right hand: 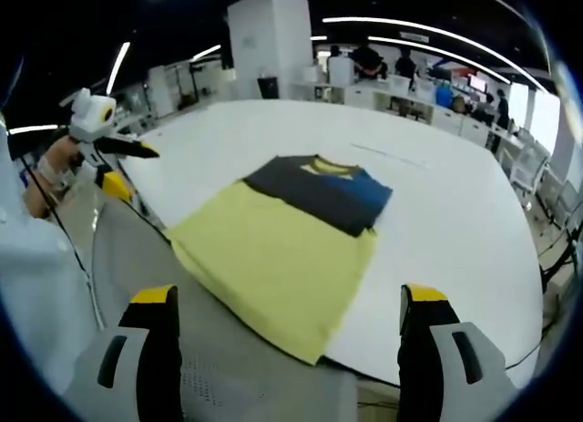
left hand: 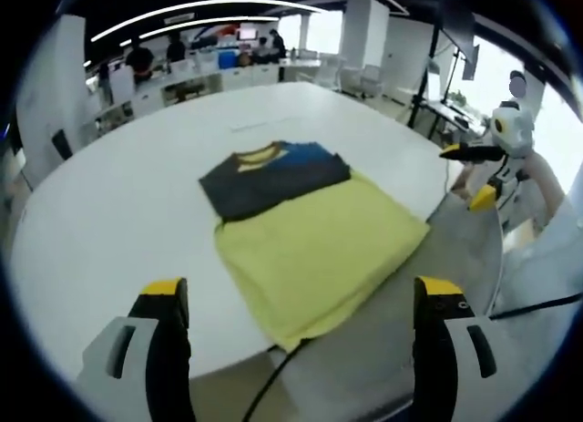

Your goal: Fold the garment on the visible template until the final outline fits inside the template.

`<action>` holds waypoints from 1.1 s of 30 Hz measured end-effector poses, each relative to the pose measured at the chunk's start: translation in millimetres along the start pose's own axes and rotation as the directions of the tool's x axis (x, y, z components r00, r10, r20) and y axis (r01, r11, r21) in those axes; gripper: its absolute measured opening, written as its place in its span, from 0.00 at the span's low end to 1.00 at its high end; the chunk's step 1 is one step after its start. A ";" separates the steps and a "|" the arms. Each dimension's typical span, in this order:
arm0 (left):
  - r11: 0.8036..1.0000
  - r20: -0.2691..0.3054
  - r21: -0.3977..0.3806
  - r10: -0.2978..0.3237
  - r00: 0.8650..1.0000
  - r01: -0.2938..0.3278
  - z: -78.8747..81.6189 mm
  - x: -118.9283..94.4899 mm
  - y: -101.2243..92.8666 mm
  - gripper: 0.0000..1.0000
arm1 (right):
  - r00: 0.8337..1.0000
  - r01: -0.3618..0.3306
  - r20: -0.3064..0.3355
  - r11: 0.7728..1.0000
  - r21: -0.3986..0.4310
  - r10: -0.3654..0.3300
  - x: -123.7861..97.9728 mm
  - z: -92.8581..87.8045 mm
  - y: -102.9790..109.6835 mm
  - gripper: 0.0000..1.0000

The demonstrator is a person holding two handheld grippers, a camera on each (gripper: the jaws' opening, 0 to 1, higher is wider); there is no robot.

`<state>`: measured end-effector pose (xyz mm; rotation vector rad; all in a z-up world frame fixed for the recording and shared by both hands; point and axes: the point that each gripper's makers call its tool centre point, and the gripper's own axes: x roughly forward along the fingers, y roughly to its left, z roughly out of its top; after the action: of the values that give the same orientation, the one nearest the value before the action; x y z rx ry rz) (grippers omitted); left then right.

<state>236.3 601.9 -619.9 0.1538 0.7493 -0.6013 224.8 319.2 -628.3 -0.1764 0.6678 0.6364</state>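
**Fold stage: both grippers clear of the shirt, next grab pending**

The round white table [left hand: 118,194] took up most of the room ahead, with office desks and a few people far behind it. No template outline could be made out on the tabletop from where the cameras sat, apart from a faint line far beyond the collar, too small to read.

The garment [left hand: 314,249] lay flat at the near edge of the table, its yellow lower body toward the person and slightly overhanging the rim. The dark upper band with the blue shoulder patch and collar sat at the far end. Long axis ran near-to-far, skewed a bit, collar pointing away. Sides looked already folded in, judging by the narrow rectangular shape.

The left gripper [left hand: 301,303] hung off the near edge, jaws spread wide, holding nothing. The right gripper [right hand: 282,308] was the same: jaws spread, empty, short of the hem. Each showed small in the other's view too, off to the side of the table, jaws seen edge-on, so no reading of them from there.

My read: mid-task, between folds. The next move probably called for pinching the two near hem corners and carrying them toward the collar to halve the length. The overhanging hem should make the pinch easy, though dragging the whole stack was a risk.
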 end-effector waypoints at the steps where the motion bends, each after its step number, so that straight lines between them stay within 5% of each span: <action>1: 1.000 0.000 -0.004 0.000 1.000 0.000 -1.0 -0.7 0.1 1.00 | 1.000 -0.001 0.000 1.000 0.000 0.001 0.2 0.0 0.2 1.00; 22: 0.997 -0.062 -0.080 -0.020 0.998 0.014 -29.3 4.9 1.0 0.93 | 0.999 -0.012 -0.031 0.999 0.042 0.013 12.0 -17.2 0.3 1.00; 33: 0.992 -0.152 -0.117 -0.054 0.987 0.036 -50.4 17.1 -1.3 0.80 | 0.995 -0.023 -0.090 0.997 0.077 0.030 22.9 -34.0 -2.3 0.95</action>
<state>215.4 610.1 -668.2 0.0787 0.9379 -0.5926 222.4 316.8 -669.2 -0.1268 0.7825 0.6300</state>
